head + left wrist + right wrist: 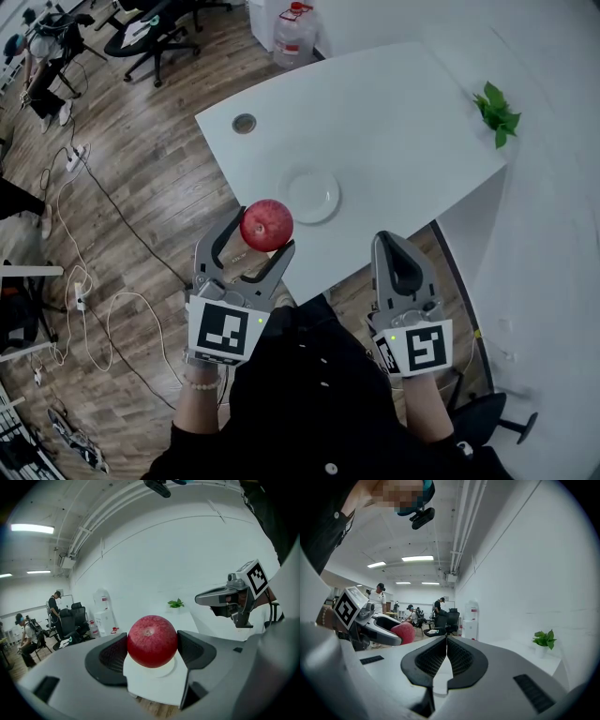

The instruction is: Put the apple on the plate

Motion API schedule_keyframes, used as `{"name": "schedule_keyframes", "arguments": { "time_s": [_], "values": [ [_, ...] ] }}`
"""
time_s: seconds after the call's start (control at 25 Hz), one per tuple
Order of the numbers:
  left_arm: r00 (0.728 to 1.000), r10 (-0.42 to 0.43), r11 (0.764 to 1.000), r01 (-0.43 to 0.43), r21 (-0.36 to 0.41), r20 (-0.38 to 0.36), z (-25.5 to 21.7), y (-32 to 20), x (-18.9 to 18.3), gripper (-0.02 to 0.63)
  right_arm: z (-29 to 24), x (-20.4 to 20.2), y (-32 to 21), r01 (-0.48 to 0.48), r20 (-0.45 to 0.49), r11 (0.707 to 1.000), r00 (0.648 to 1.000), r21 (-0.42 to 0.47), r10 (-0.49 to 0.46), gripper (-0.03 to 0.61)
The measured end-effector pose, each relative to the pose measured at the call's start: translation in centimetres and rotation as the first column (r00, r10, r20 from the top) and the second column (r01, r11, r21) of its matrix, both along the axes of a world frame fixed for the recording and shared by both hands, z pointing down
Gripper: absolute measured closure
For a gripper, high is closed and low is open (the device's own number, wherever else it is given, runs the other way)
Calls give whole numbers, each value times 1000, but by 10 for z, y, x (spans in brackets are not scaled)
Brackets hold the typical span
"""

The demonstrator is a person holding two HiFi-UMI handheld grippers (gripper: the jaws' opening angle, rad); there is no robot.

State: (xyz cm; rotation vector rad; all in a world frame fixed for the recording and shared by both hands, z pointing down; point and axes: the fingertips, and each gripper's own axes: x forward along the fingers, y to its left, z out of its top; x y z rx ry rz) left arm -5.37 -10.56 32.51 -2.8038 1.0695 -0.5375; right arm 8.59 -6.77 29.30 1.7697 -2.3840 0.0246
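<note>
Over the table's (394, 112) near edge, the left gripper (261, 234) pinches one apple (266, 224) beside one plate (309, 195). Right gripper (387, 240): jaws pressed together.

The left gripper (152, 652) has its jaws pressed against both sides of a red apple (152, 641). A white plate (171, 668) shows just below it, by the near edge of the white table (157, 691). The right gripper (198, 600) hangs at the upper right, and a small plant (176, 603) stands by the table's far edge.

Apple (266, 224) deep red, faintly speckled. Plate (325, 202) white on white table (394, 112). Left gripper (263, 232), right gripper (385, 241) grey; black ribbed pads (112, 656); black-and-white square markers (225, 330). Plant (496, 113) green. Floor (141, 187) brown wood planks. Person's clothes (319, 394) black.
</note>
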Motion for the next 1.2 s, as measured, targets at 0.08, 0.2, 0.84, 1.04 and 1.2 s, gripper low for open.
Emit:
{"name": "schedule_keyframes", "arguments": {
  "time_s": [0.08,0.2,0.84,1.04,1.2],
  "values": [
    [1000,6,1000,-6,-2,15,6,-4,6,268,2,4,-2,-1,1,1000,1000,-5,1,537],
    [1000,7,1000,-7,-15,22,15,-11,15,268,5,10,-4,-7,6,1000,1000,-11,7,537],
    [996,22,992,-11,-128,89,107,-55,56,268,26,49,-5,-59,11,996,998,-64,60,537],
    [994,15,983,5,-183,109,142,-67,69,267,31,62,-5,-72,8,994,997,-80,73,537],
    [991,32,978,-3,-208,133,164,-76,84,268,37,71,-4,-85,5,992,996,-96,85,537]
  ]
}}
